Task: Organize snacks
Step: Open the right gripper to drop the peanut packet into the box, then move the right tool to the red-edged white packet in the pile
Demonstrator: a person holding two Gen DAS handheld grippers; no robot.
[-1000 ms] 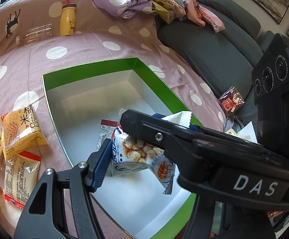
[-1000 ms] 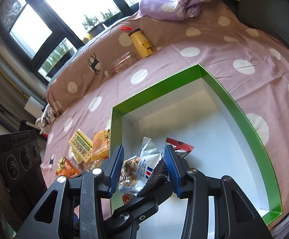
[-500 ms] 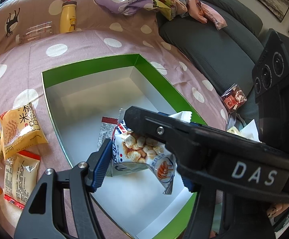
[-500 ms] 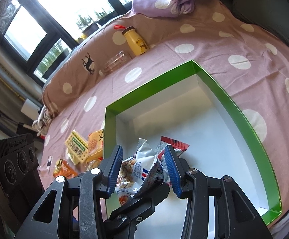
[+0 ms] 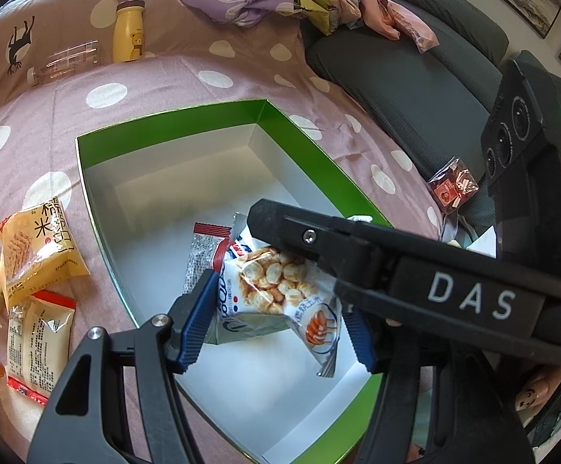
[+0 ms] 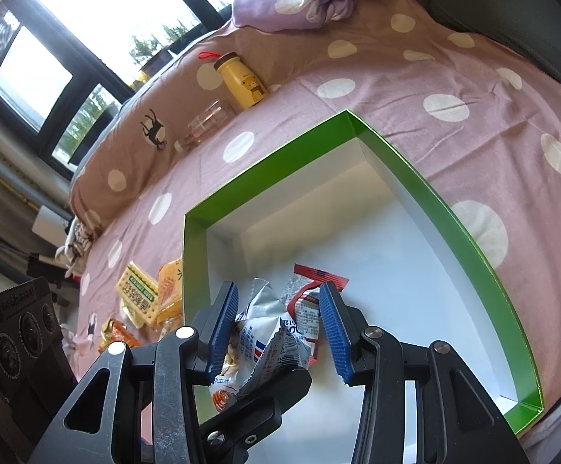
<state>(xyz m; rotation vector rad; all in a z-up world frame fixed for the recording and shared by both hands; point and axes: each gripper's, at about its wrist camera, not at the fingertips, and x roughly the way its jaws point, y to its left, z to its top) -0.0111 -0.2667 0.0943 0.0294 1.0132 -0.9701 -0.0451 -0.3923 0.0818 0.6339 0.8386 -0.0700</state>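
The white snack bag (image 5: 280,290), printed with round crackers, is sitting low over the white floor of the green-rimmed box (image 5: 172,116), just beside a red-edged sachet (image 5: 203,255) lying there already. I cannot tell whether the bag's bottom is resting on the floor or hanging just above it.

The left gripper (image 5: 280,323) is framing the bag with its blue pads spread to either side, and no pad is pressing visibly. In the right wrist view the right gripper (image 6: 280,332) is also parted around the crumpled bag (image 6: 257,344), with its left pad close against the foil and its right pad standing clear. Both tongs therefore look open, gripping nothing.

The step in hand seems to be the release of this packet into the box. The next move probably calls for drawing both grippers up and back without snagging the foil, then reaching to the loose packets on the spotted bedspread (image 5: 211,77): the yellow rice-cracker pack (image 5: 37,247), the pale packet (image 5: 37,344) below it and the green-labelled cracker pack (image 6: 139,286).
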